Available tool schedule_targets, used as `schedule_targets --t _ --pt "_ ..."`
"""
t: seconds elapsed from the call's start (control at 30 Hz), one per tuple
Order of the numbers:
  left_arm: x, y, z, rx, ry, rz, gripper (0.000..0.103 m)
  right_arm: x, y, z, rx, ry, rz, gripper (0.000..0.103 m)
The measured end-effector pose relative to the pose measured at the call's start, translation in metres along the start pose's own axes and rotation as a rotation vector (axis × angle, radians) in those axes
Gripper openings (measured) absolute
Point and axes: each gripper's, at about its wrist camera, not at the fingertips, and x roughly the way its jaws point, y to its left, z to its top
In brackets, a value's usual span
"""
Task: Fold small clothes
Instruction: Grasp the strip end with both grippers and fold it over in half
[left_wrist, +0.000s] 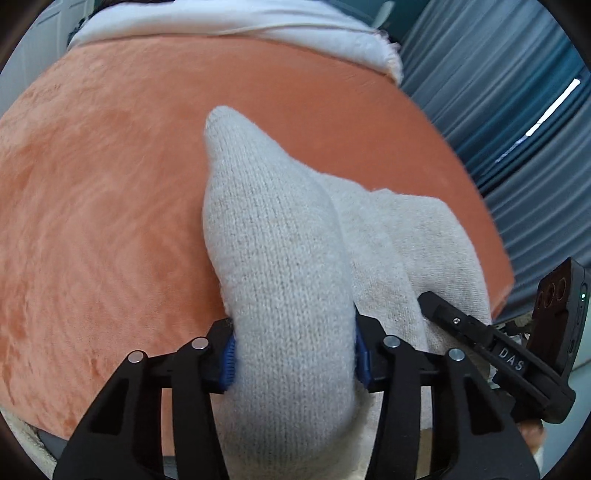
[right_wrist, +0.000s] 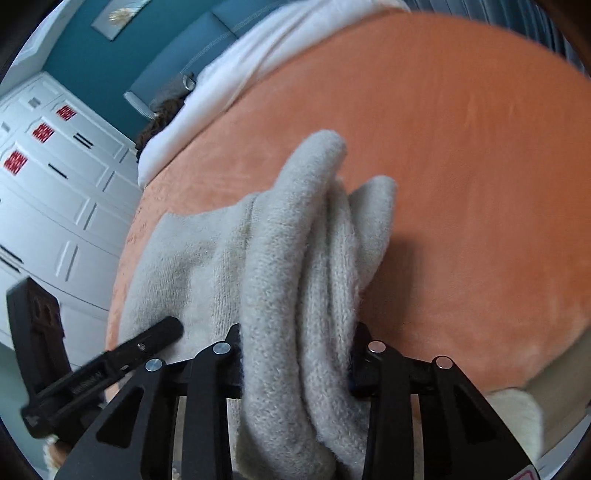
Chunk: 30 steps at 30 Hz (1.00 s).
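A small light grey knitted garment (left_wrist: 280, 258) lies bunched on an orange plush bed cover (left_wrist: 92, 184). My left gripper (left_wrist: 293, 356) is shut on a thick fold of it near the cover's front edge. My right gripper (right_wrist: 295, 363) is shut on several bunched folds of the same garment (right_wrist: 295, 258). The two grippers hold it side by side: the right one shows in the left wrist view (left_wrist: 480, 343), the left one in the right wrist view (right_wrist: 110, 365). The garment's far end rests on the cover.
A white blanket (left_wrist: 229, 22) lies across the far end of the bed. Blue-grey curtains (left_wrist: 517, 129) hang to the right of the bed. White cupboard doors (right_wrist: 48, 206) stand to the left. The orange cover (right_wrist: 461, 184) stretches wide beyond the garment.
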Motion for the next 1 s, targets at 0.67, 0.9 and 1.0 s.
schedule_targets --t 0.67,0.9,1.0 --pt "-0.260 0.004 0.050 0.206 -0.561 -0.101 0.058 -0.157 0.181 0.032 -0.257 -0.447 0.248 0.037" --pt "-0.111 0.143 0.022 -0.013 -0.242 0.179 0.083 0.035 0.137 -0.014 -0.174 -0.113 0.002 0.042" --pt "-0.092 0.198 -0.028 -0.185 -0.176 0.138 0.081 0.058 0.100 -0.054 -0.078 0.007 0.011 0.040"
